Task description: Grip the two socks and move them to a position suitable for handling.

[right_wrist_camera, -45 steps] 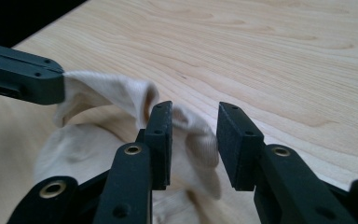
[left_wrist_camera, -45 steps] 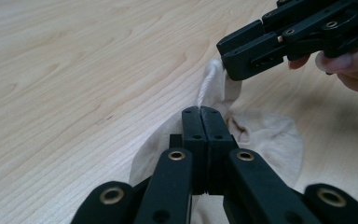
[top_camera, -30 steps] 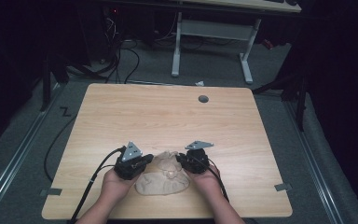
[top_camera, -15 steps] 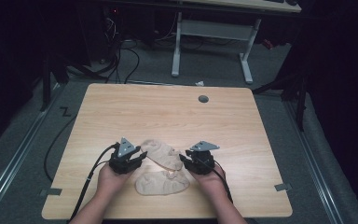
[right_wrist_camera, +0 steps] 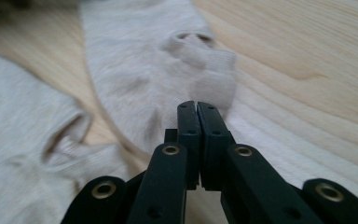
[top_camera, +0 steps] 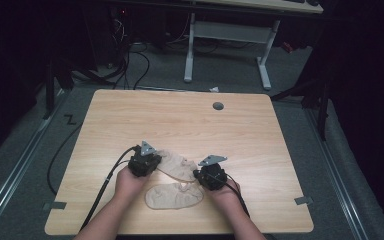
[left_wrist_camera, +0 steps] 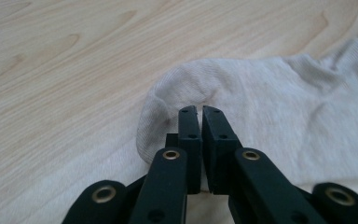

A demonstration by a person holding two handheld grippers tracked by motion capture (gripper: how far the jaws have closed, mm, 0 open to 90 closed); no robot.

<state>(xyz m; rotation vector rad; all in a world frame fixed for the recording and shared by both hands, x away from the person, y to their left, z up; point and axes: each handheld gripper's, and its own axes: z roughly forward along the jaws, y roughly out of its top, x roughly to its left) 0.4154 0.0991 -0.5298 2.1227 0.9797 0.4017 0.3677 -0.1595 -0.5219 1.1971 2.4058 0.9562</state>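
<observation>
Two beige socks lie on the wooden table (top_camera: 180, 120). The upper sock (top_camera: 177, 165) runs slanted between my two grippers, and the lower sock (top_camera: 172, 197) lies flat near the front edge. My left gripper (top_camera: 156, 164) has just been closing. Its jaws (left_wrist_camera: 199, 112) now pinch the rounded end of the upper sock (left_wrist_camera: 270, 102). My right gripper (top_camera: 197, 174) is shut too, its tips (right_wrist_camera: 196, 106) biting the fabric of the upper sock (right_wrist_camera: 140, 60) near its ribbed opening. In the right gripper view the lower sock (right_wrist_camera: 23, 121) lies to the left.
A grey cable grommet (top_camera: 218, 106) sits in the table's far right part. Black cables (top_camera: 105, 180) trail off the front left edge. A white-legged desk (top_camera: 230, 30) stands beyond the table. Bare wood spreads behind and beside the socks.
The left hand has shifted right and lower onto the sock's end. The upper sock, bunched a second ago, now lies drawn out between the two grippers. The right hand has barely moved.
</observation>
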